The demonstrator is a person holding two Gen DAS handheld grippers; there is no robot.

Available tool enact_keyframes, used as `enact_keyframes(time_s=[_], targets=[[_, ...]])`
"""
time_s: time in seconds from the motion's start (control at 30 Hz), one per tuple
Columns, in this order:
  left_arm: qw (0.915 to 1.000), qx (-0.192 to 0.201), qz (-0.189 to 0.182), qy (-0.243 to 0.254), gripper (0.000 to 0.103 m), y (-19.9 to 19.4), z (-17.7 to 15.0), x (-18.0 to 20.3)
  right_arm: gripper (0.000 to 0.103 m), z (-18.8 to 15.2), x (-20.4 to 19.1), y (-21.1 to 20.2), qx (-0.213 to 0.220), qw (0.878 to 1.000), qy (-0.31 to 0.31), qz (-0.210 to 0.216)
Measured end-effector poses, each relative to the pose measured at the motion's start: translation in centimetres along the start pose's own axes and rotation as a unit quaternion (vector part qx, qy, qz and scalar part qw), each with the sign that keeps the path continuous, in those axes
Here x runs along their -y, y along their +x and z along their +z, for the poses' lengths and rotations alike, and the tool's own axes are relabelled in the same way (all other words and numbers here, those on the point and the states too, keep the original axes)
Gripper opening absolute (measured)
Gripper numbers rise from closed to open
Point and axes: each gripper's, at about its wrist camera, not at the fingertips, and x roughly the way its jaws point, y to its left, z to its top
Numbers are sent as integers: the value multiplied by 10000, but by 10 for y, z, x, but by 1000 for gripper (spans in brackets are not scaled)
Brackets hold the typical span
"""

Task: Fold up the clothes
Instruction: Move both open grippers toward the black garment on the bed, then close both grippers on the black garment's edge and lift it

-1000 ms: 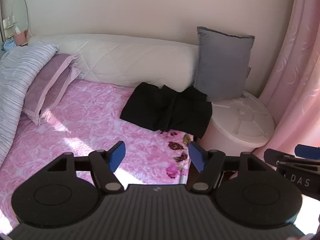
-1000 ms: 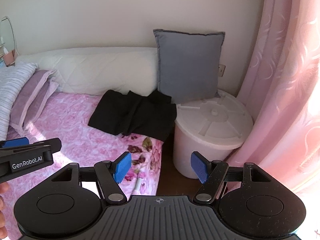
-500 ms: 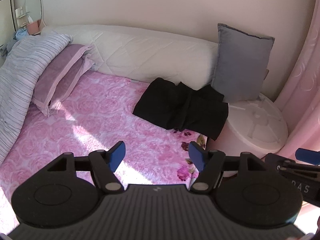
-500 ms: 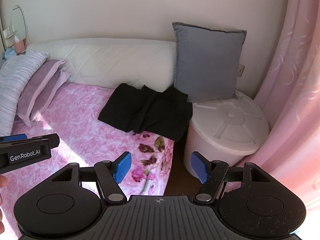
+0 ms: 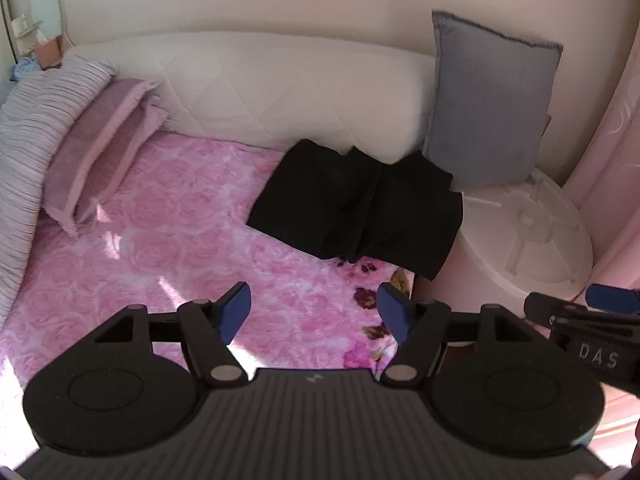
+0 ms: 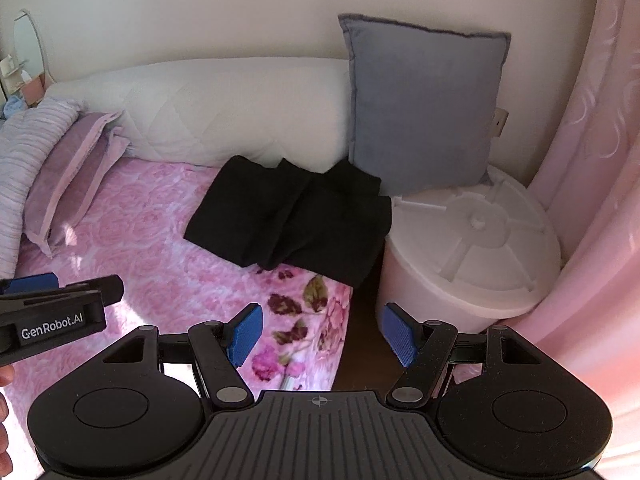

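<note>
On the left, a ribbed lilac striped duvet (image 5: pixel 28 120) and a mauve flanged pillow (image 5: pixel 96 148) lay along the edge of the bed with the pink rose-printed cover (image 5: pixel 160 240); a long white quilted bolster (image 5: pixel 280 92) ran against the wall. The left tongs (image 5: pixel 314 312) hung above the cover, blue pads spread wide and holding nothing.

Further right, the black soft cloth garment (image 5: pixel 356 208) lay at the bed's far corner, just before the bolster and the upright grey square cushion (image 5: pixel 488 96). It was gathered into a compact, roughly rectangular bundle with creases through its middle, its right edge drooping over the side of the bed. Such a heap could be a loosely finished fold or a piece waiting to be spread, and the views did not settle which. Both tongs were well short of it, so any handling would call for closing that gap; the limp cloth would likely sag and slip.

The right tongs (image 6: pixel 324 332) were likewise spread and empty. Beyond stood a white round ribbed plastic tub (image 6: pixel 476 240) and a glossy pink curtain (image 6: pixel 592 160).
</note>
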Motion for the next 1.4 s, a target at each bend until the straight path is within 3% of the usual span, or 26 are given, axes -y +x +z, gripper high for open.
enact_keyframes(time_s=[0.4,0.7,1.13,1.4], targets=[[9990,-387,-61,226,60,118,44,38,69,48,66,108,-532,9976,354,256],[9951,-914,-8,382,60,223,65,50,69,76,80,211,-955,9944,331,313],[9900,-1322,31,485,61,362,71,60,69,82,111,356,-1475,9800,1235,511],[9879,-1481,113,445,62,422,63,61,74,66,145,424,-1677,9640,2058,176]])
